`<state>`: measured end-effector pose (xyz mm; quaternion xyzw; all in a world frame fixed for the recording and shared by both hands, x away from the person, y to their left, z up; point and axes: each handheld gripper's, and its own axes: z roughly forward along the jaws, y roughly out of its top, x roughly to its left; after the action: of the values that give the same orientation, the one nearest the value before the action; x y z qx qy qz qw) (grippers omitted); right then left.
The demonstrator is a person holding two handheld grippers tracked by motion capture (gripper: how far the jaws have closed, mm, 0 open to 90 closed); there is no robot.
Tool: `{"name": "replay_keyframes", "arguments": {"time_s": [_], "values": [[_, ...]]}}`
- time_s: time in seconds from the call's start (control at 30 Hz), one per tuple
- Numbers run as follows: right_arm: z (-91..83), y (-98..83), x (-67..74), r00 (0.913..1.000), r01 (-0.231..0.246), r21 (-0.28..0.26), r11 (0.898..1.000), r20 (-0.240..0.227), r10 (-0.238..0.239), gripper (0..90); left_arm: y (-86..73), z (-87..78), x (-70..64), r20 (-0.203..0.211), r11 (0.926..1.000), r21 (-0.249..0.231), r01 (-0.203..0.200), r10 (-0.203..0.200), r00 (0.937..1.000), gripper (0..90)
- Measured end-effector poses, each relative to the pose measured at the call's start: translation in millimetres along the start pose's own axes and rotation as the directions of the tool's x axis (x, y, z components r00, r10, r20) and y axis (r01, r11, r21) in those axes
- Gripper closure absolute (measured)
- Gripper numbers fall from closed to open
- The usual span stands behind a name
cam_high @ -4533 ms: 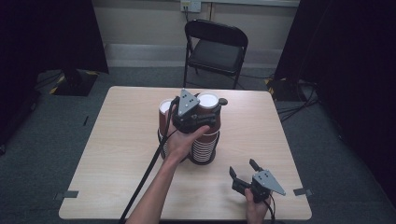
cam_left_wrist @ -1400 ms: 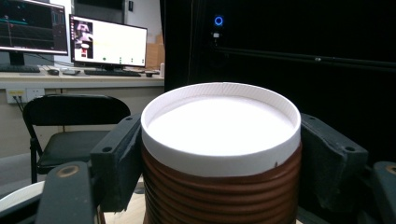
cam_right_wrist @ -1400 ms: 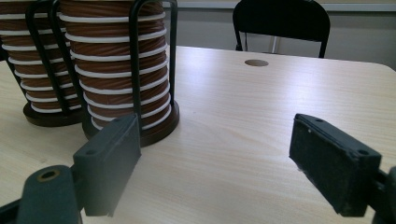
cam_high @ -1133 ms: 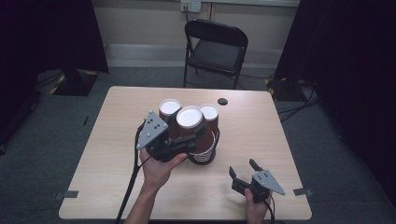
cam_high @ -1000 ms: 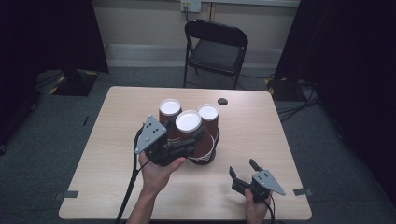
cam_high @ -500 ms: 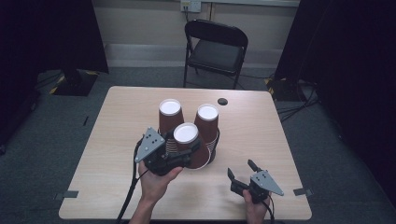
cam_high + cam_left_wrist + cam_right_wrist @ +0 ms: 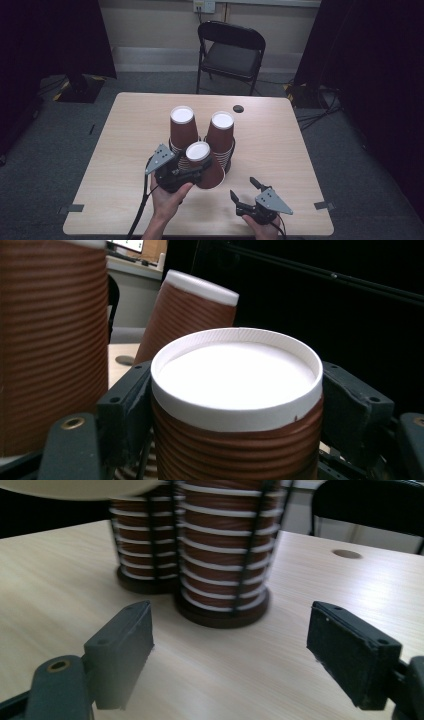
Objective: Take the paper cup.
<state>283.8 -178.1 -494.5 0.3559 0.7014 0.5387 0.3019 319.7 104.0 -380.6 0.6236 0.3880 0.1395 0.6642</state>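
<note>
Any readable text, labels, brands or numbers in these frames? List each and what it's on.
None readable. The held cup and the two cup stacks are plain ribbed brown with blank white bases. The table, both grippers and the folding chair show no markings. A bright screen in the left gripper view is too blurred to read.
</note>
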Motion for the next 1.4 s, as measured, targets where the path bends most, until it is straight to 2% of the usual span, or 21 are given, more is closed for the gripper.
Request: {"name": "replay_keyframes", "arguments": {"time_s": [0.1, 0.17, 0.2, 0.3, 0.4, 0.53, 0.57, 0.67, 0.7, 0.8, 0.9, 0.97, 1.0, 1.03, 1.07, 1.17, 1.27, 1.3, 1.33, 1.37, 1.4], "values": [[4.8, 1.6, 9.3, 0.9991, 0.01, 0.007, 1.0, -0.042, -0.01, 20.9, -4.4, -1.5, 2.8, -0.013, 0.9996, 0.0, 0.027, -0.027, 0.9995, 23.0], [7.1, 2.5, 13.9, 0.9981, 0.01, 0.023, 1.0, -0.06, -0.009, 22.5, -8.4, -3.9, 6.1, 0.003, 0.9986, 0.007, 0.052, -0.052, 0.9987, 22.9], [7.1, 2.8, 17.8, 0.9977, 0.005, 0.03, 1.0, -0.067, -0.003, 22.6, -10.6, -4.7, 6.9, 0.001, 0.9987, 0.009, 0.049, -0.049, 0.9988, 23.0], [5.8, 2.6, 24.1, 0.9964, 0.007, 0.018, 1.0, -0.085, -0.005, 23.1, -16.6, -7.6, 10.0, 0.008, 0.9966, 0.01, 0.082, -0.082, 0.9966, 22.9], [4.3, 2.1, 25.9, 0.9944, -0.002, 0.002, 1.0, -0.106, 0.002, 22.9, -21.5, -9.8, 12.0, 0.01, 0.9943, 0.006, 0.106, -0.106, 0.9943, 22.9], [3.4, 2.6, 26.1, 0.9945, -0.022, -0.016, 1.0, -0.103, 0.021, 21.5, -26.9, -11.4, 15.4, 0.024, 0.9911, 0.01, 0.133, -0.133, 0.9908, 23.0], [3.3, 3.1, 25.6, 0.9917, -0.041, -0.035, 0.999, -0.124, 0.036, 22.3, -30.4, -11.6, 16.6, 0.035, 0.9881, 0.014, 0.153, -0.154, 0.9875, 23.0], [3.4, 4.7, 26.9, 0.9877, -0.044, -0.048, 0.998, -0.152, 0.037, 24.8, -33.6, -12.0, 16.6, 0.035, 0.9869, 0.019, 0.16, -0.161, 0.9864, 23.0], [3.5, 5.2, 27.9, 0.9869, -0.04, -0.057, 0.998, -0.159, 0.03, 26.2, -36.6, -12.7, 17.0, 0.043, 0.9824, 0.022, 0.186, -0.186, 0.9815, 23.0], [3.9, 6.6, 29.6, 0.9782, -0.036, -0.082, 0.996, -0.207, 0.018, 32.0, -39.5, -14.1, 17.0, 0.047, 0.9803, 0.023, 0.196, -0.197, 0.9793, 23.0], [4.9, 7.7, 31.7, 0.9745, -0.025, -0.101, 0.995, -0.224, 0.002, 32.4, -41.2, -16.0, 17.8, 0.051, 0.9736, 0.014, 0.228, -0.228, 0.9723, 22.9], [5.3, 8.4, 32.4, 0.9703, -0.034, -0.128, 0.991, -0.242, 0.003, 32.4, -42.2, -17.2, 18.9, 0.054, 0.9669, 0.01, 0.255, -0.255, 0.9654, 22.9], [5.6, 8.9, 32.5, 0.9685, -0.043, -0.142, 0.989, -0.249, 0.007, 32.4, -42.7, -17.7, 20.1, 0.052, 0.9656, 0.017, 0.26, -0.26, 0.9642, 22.9], [6.0, 9.4, 32.3, 0.9675, -0.046, -0.156, 0.987, -0.253, 0.005, 32.5, -42.7, -17.7, 20.1, 0.052, 0.9656, 0.017, 0.26, -0.26, 0.9642, 22.9], [6.3, 9.9, 32.2, 0.9669, -0.043, -0.167, 0.985, -0.255, -0.001, 33.2, -43.4, -18.0, 21.0, 0.061, 0.9603, 0.013, 0.279, -0.279, 0.9584, 22.9], [7.7, 11.8, 32.2, 0.9635, -0.036, -0.186, 0.982, -0.267, -0.015, 36.3, -44.0, -17.9, 21.7, 0.063, 0.9579, 0.011, 0.287, -0.287, 0.9558, 22.9], [8.6, 13.5, 33.3, 0.9603, -0.025, -0.202, 0.979, -0.277, -0.032, 39.3, -44.5, -17.9, 22.3, 0.067, 0.951, 0.016, 0.309, -0.309, 0.9486, 22.9], [9.1, 13.9, 33.6, 0.9598, -0.022, -0.208, 0.978, -0.278, -0.038, 40.0, -44.6, -18.0, 22.1, 0.069, 0.9453, 0.017, 0.326, -0.326, 0.9427, 22.9], [9.1, 13.9, 33.6, 0.9598, -0.022, -0.208, 0.978, -0.278, -0.038, 40.0, -44.6, -18.0, 22.1, 0.069, 0.9453, 0.017, 0.326, -0.326, 0.9427, 22.9], [11.0, 14.8, 34.0, 0.9582, -0.016, -0.218, 0.976, -0.282, -0.048, 41.6, -44.8, -18.7, 21.7, 0.066, 0.9394, 0.012, 0.342, -0.343, 0.9372, 22.9], [11.7, 15.3, 34.1, 0.9578, -0.01, -0.224, 0.975, -0.282, -0.055, 42.5, -44.5, -19.1, 21.2, 0.066, 0.9395, 0.009, 0.343, -0.342, 0.9372, 22.9]]}}
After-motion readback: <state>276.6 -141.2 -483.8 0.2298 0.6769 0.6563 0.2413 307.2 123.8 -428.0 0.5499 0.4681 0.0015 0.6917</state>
